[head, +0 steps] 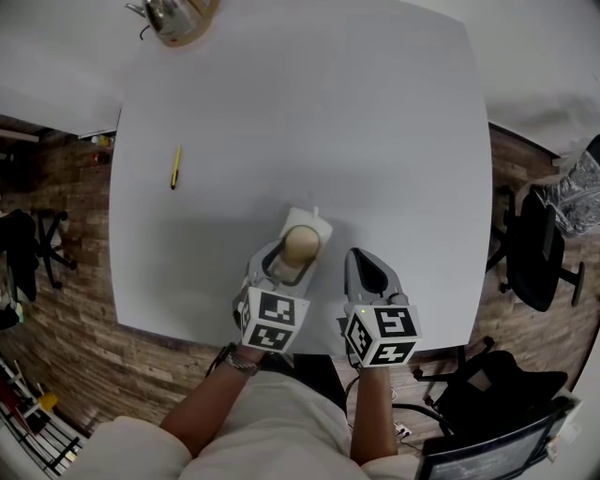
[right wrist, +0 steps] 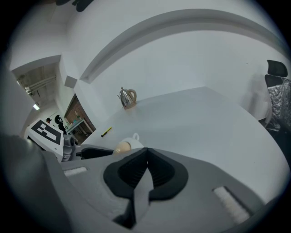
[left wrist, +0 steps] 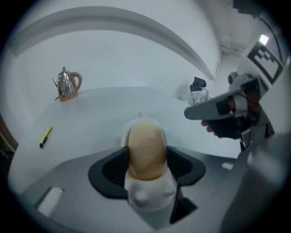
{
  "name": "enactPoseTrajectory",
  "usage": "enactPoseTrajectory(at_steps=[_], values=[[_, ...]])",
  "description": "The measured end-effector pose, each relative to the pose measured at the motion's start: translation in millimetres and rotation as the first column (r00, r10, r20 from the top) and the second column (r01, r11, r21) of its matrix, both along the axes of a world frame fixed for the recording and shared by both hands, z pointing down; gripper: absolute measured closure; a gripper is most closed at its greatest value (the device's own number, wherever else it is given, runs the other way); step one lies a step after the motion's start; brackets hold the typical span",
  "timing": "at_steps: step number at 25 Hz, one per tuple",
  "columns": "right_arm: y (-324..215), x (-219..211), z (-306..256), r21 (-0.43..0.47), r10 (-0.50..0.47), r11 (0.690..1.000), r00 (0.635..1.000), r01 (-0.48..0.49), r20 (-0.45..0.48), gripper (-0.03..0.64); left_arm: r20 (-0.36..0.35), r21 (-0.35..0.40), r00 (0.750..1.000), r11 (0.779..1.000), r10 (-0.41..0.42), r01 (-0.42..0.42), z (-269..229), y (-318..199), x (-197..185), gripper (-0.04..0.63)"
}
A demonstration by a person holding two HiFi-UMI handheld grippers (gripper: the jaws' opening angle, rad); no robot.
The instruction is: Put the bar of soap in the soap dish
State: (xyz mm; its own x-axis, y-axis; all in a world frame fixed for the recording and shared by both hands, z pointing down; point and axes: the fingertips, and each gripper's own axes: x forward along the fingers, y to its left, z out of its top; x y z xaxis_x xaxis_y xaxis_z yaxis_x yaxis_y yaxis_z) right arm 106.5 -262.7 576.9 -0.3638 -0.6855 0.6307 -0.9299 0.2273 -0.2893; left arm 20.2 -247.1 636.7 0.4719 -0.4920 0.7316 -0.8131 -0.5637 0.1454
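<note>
While the pen (head: 174,167) lies idle toward the left edge of the bench (head: 375,141), my left tool (left wrist: 146,160) is clenched on the bar of soap (left wrist: 146,148), its 2 pads standing it on end over the soap dish (head: 322,225) near the front edge, ready to lower; whether they touch, I cannot tell. My right tool (right wrist: 146,169) waits alongside, closed on nothing.

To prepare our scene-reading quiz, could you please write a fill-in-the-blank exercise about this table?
1. The left tongs grip the bar of ___.
2. The right tongs are ___ and empty.
3. The pen on the table is ___.
4. At the table's far corner stands a ___.
Missing words: soap, shut, yellow, kettle.
</note>
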Motion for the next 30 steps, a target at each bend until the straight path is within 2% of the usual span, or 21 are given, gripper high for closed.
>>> enactPoseTrajectory(at_steps=[19,30], values=[[-1.8,-0.6,-7.6,0.019,-0.008,1.0,1.0,0.008,-0.001,0.614,0.004,0.006,1.0,1.0,-0.013,0.013,-6.0,-3.1,-3.9,0.282],[-0.4,-0.8,-16.1,0.041,-0.004,0.999,1.0,0.004,-0.009,0.614,-0.034,0.018,0.999,1.0,-0.016,0.016,-14.2,-4.0,-6.8,0.284]])
